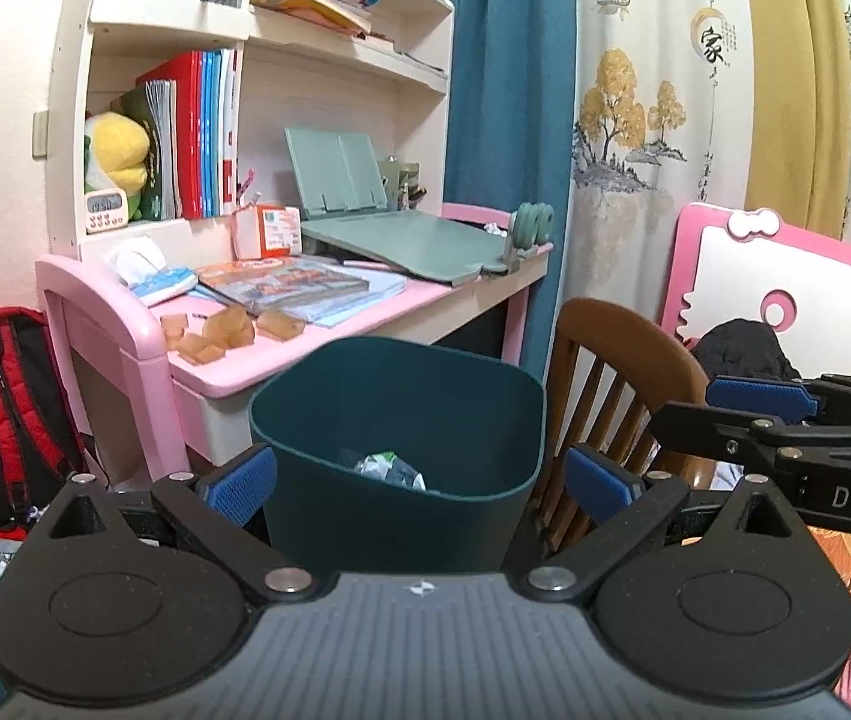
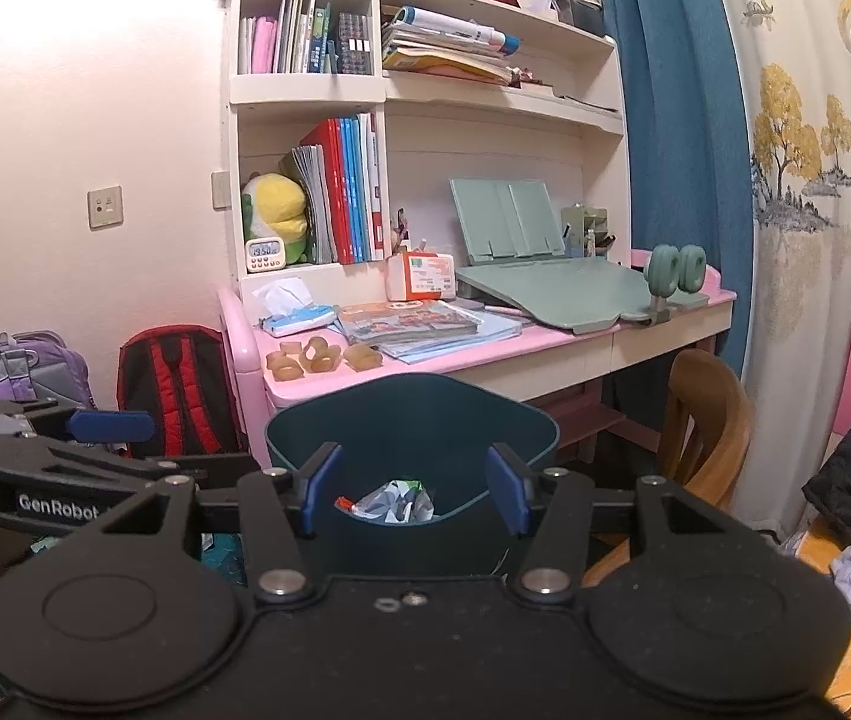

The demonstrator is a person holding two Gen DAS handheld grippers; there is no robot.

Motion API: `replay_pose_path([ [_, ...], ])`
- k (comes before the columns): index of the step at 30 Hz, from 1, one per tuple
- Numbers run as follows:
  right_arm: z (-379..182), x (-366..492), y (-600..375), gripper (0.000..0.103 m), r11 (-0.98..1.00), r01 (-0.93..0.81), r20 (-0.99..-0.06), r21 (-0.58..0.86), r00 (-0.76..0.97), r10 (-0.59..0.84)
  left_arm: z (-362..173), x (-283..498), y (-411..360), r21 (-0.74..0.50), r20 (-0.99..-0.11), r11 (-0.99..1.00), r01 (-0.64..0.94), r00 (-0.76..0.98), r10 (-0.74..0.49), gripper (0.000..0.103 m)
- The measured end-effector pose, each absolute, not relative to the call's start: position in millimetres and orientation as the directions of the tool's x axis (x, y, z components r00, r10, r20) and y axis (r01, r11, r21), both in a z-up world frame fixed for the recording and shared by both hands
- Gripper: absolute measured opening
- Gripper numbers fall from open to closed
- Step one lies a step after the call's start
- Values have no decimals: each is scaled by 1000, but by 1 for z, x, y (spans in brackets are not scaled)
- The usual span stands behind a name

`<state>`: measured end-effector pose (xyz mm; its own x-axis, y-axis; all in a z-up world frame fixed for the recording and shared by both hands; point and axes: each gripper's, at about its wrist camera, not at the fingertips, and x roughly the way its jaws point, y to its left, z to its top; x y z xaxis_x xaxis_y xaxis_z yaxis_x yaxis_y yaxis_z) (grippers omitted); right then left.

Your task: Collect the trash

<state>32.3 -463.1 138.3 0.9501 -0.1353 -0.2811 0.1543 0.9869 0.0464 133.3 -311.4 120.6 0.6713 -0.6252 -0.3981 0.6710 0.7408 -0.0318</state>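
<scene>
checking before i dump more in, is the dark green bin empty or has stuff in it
Not empty. The dark green bin holds crumpled wrappers at the bottom, well below the rim, and the left wrist view shows the same.

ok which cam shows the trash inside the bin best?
Right wrist: the crumpled wrappers sit framed between its open fingers, inside the bin. Left wrist shows a smaller, darker glimpse behind the near rim.

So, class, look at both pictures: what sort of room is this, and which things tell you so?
Most likely a child's bedroom or study corner at home. A pink desk stands under shelves of books, two backpacks lean against the wall, and a soft toy sits on a shelf.
</scene>
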Motion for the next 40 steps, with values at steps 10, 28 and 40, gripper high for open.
replay_pose_path([
  [10,156,14,-462,54,986,161,-278,43,950,-143,150,121,-313,-62,-400,740,670,662,-634,103],
  [28,159,0,-456,54,985,164,-278,52,950,-143,153,106,-309,-61,-411,754,654,672,-616,103],
  [40,157,-9,-442,54,987,155,-284,38,949,-138,149,99,-290,-98,-401,768,633,681,-612,103],
])
